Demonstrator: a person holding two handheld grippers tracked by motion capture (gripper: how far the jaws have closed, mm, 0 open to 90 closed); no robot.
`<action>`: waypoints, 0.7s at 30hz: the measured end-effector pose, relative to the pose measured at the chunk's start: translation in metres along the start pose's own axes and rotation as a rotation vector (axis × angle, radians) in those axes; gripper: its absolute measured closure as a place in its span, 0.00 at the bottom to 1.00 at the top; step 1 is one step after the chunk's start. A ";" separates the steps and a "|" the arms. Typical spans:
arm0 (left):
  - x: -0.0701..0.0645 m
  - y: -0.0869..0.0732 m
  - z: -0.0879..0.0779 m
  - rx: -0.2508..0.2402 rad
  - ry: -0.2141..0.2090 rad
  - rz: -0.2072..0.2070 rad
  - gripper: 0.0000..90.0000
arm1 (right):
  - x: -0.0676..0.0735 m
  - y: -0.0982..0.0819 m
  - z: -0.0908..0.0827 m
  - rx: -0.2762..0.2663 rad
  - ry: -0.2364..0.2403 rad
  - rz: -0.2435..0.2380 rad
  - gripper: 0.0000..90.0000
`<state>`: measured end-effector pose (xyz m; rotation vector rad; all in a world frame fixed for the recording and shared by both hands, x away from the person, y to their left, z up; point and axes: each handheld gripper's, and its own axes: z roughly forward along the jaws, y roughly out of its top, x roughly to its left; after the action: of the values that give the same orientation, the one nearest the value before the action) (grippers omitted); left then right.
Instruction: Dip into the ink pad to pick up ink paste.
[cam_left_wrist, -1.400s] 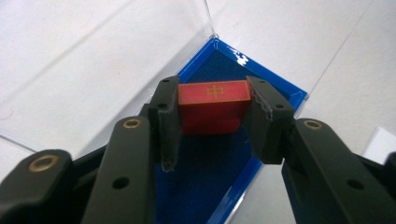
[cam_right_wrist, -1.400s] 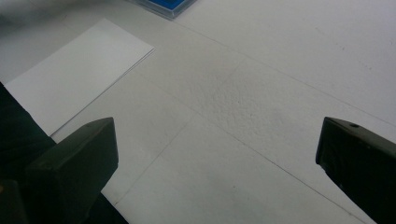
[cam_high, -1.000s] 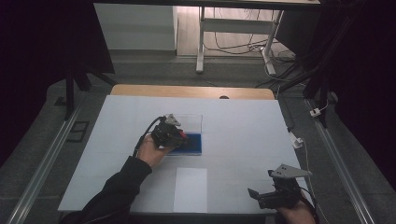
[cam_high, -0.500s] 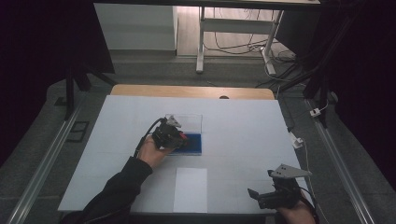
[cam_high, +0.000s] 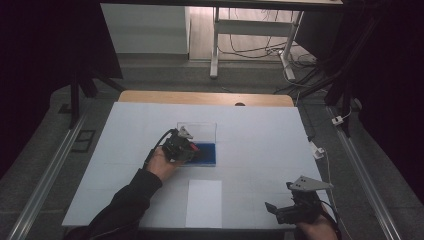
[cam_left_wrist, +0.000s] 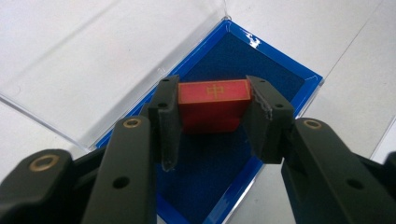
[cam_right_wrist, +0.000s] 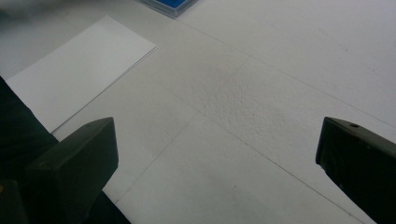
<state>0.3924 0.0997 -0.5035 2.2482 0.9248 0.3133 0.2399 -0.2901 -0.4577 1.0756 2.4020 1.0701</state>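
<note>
1. Nearest the person in the high view, the right gripper (cam_high: 292, 212) sits at the table's (cam_high: 260, 130) near right edge; in the right gripper view its jaws stand wide apart over bare table surface, gripping nothing.
2. A white sheet of paper (cam_high: 204, 202) lies flat near the front edge, left of that gripper.
3. Farther in, the left gripper (cam_left_wrist: 212, 121) is clamped on a red block (cam_left_wrist: 214, 105), held over the blue-lined tray (cam_left_wrist: 275, 70) of a clear box.
4. The left gripper view shows a gold character, "中", on the block's top face; the high view is too small to read it.
5. The clear lid (cam_high: 197, 131) stands open behind the tray.
</note>
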 end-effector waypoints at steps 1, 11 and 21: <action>0.000 -0.001 0.000 -0.003 -0.002 -0.002 0.65 | 0.000 0.000 0.000 0.000 0.000 0.000 0.00; -0.013 -0.002 0.001 -0.011 0.074 0.042 0.65 | 0.001 0.001 0.001 0.013 -0.001 -0.001 0.00; 0.000 -0.003 0.001 -0.010 -0.002 -0.024 0.65 | 0.001 0.001 0.002 0.019 -0.002 -0.003 0.00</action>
<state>0.3915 0.1007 -0.5061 2.2265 0.9460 0.3043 0.2409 -0.2880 -0.4585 1.0785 2.4165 1.0465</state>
